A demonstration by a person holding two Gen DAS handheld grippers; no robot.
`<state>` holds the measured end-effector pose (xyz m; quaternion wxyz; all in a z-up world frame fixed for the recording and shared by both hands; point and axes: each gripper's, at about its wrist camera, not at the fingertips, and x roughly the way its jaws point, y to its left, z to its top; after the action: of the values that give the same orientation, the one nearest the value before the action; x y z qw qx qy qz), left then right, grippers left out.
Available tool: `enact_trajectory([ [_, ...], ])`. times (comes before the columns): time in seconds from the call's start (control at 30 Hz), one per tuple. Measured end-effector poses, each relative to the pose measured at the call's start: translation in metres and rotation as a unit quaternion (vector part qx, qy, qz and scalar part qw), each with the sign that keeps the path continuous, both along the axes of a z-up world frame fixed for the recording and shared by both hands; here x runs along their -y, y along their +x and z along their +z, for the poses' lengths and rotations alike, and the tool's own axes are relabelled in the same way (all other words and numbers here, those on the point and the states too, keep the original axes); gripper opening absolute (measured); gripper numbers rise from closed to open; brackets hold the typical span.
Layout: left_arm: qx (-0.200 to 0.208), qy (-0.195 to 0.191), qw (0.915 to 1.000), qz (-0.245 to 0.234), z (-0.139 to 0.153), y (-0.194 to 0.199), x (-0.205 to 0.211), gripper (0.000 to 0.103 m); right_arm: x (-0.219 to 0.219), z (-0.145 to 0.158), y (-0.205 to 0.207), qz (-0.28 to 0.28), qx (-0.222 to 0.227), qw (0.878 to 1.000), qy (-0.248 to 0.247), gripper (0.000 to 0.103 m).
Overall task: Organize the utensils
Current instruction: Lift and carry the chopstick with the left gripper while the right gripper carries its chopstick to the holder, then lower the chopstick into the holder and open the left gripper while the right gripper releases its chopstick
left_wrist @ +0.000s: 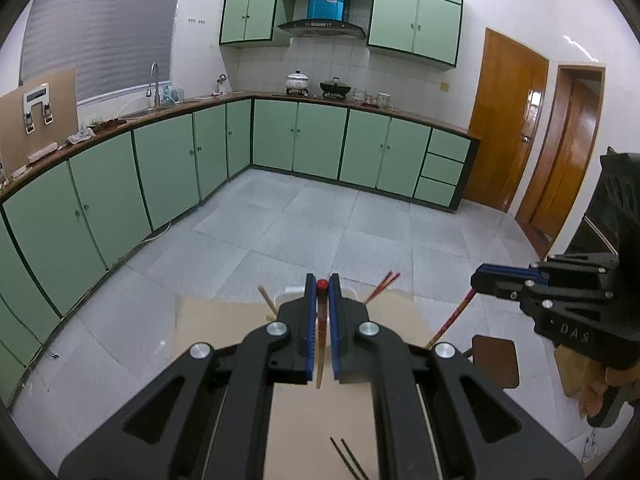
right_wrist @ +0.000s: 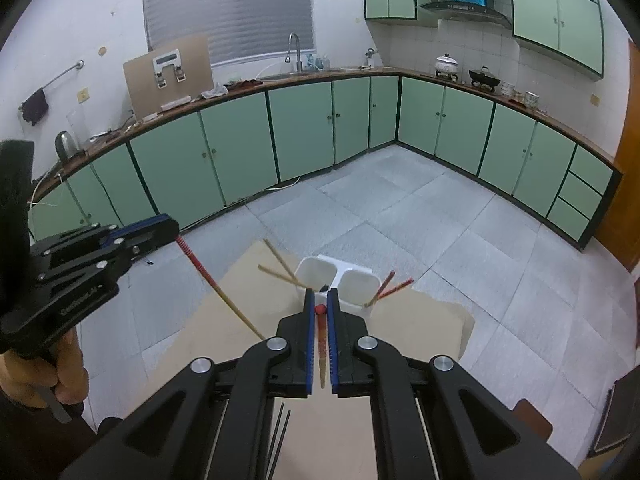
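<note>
The white holder (right_wrist: 338, 276) with its two cups stands at the far edge of the tan board worktop (right_wrist: 420, 328), at twelve o'clock from the right gripper (right_wrist: 320, 300); one cup carries a pale chopstick pair (right_wrist: 280, 266) leaning to ten o'clock, the other a reddish pair (right_wrist: 390, 286) leaning to two o'clock. Each gripper is clenched on one red-capped chopstick: the left gripper (left_wrist: 322, 284) has its chopstick (left_wrist: 321, 320) lying along the closed jaws, cap forward, and the right chopstick (right_wrist: 321, 340) sits likewise. My judgement is that the step in hand is carrying this pair to the holder. To do it well, tip each stick until its thin end points down, aim for a cup that keeps like with like, and let go only once the end is inside the rim, since the leaning sticks could be knocked. Two thin dark sticks (right_wrist: 280, 424) lie on the board at six o'clock. Around it is a kitchen: grey tiled floor (right_wrist: 400, 208), green cabinets (right_wrist: 240, 148) under a brown counter, sink tap, range hood, wooden doors.
</note>
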<state>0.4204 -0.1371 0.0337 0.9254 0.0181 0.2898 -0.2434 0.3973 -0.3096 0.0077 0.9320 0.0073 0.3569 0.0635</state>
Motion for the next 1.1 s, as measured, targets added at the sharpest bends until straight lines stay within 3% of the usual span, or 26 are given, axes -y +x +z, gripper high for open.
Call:
enact_trajectory([
  [0.37,0.012,-0.004,0.9997,0.023,0.020,0.050,0.016,0.005,0.000,0.030,0.045,-0.010,0.015,1.000,-0.012,0.006],
  [0.63,0.011,-0.010,0.9993,0.035,0.018,0.087,0.027,0.005,0.012,0.032,0.084,-0.020,0.022,0.999,-0.012,0.006],
  [0.93,-0.005,-0.028,0.9980,0.057,-0.018,0.134,0.024,0.005,0.022,0.006,0.131,-0.029,0.027,0.999,-0.010,0.006],
  [1.1,-0.020,-0.031,0.9970,0.067,-0.052,0.158,0.025,0.005,0.036,-0.019,0.152,-0.043,0.026,0.999,0.003,0.006],
])
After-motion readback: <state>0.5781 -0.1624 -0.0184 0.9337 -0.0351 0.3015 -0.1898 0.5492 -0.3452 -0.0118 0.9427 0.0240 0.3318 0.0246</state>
